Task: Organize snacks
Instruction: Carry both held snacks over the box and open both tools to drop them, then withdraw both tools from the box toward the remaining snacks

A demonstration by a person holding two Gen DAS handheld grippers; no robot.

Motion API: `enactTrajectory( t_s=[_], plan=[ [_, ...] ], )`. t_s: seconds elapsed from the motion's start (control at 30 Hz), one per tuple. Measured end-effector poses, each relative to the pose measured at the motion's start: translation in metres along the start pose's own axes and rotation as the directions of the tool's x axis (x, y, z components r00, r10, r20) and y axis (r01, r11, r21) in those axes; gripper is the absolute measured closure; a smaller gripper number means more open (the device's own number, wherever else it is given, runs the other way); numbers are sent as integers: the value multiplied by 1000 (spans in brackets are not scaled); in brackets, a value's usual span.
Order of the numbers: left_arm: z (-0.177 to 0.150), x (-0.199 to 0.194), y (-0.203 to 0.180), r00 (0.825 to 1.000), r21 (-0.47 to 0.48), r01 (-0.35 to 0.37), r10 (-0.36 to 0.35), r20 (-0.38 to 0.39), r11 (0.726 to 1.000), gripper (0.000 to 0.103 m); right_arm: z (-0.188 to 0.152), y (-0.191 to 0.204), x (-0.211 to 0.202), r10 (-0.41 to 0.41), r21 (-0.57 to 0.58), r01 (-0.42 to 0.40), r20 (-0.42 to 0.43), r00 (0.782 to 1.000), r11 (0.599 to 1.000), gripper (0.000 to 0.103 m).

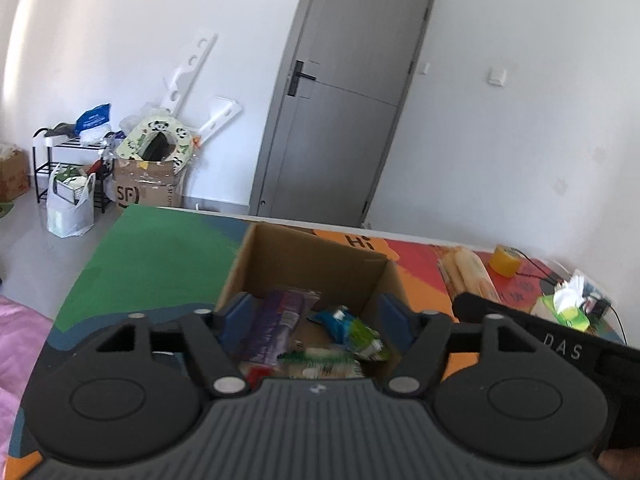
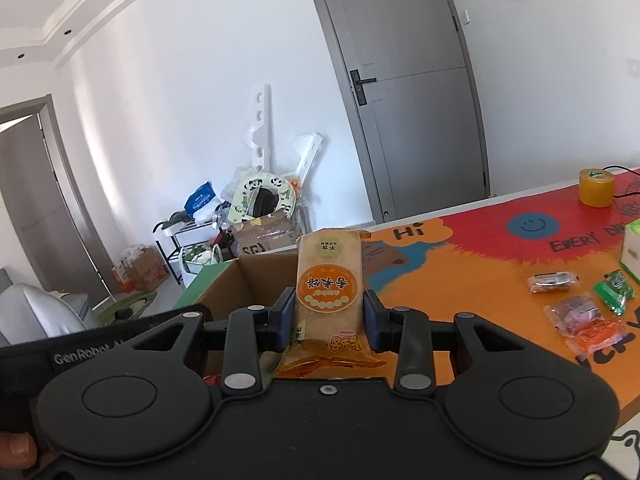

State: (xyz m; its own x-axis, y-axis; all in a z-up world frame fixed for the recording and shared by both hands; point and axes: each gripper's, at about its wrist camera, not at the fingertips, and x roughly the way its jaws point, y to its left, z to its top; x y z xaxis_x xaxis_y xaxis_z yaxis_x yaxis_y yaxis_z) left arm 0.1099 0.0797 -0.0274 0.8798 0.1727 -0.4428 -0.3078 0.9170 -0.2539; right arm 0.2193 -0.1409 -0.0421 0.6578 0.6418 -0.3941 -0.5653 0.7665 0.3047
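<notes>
An open cardboard box stands on the colourful table mat. Inside it lie a purple packet, a blue-green packet and a few other snacks. My left gripper hangs open over the box; the purple packet lies by its left pad, and the right pad is clear of it. My right gripper is shut on a long rice cracker pack with an orange label, held upright just right of the box. From the left wrist, that pack shows beside the box.
Several small snack packets lie on the mat at the right: a dark one, a green one, a purple one and an orange one. A yellow tape roll and a green tissue box stand further back.
</notes>
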Motion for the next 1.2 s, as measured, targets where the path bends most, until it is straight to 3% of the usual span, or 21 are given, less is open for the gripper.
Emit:
enactTrajectory(
  t_s=[0.47, 0.6, 1.2],
  plan=[
    [13, -4, 35, 998, -53, -57, 58, 13, 997, 31, 6, 35, 22, 58, -26, -59, -9, 998, 998, 67],
    [14, -6, 32, 998, -58, -66, 67, 17, 996, 30, 8, 34, 21, 50, -22, -50, -10, 999, 999, 48],
    [1, 7, -28, 1000, 6, -4, 4, -13, 1000, 20, 3, -43, -35, -77, 66, 78, -9, 997, 995, 36]
  ],
)
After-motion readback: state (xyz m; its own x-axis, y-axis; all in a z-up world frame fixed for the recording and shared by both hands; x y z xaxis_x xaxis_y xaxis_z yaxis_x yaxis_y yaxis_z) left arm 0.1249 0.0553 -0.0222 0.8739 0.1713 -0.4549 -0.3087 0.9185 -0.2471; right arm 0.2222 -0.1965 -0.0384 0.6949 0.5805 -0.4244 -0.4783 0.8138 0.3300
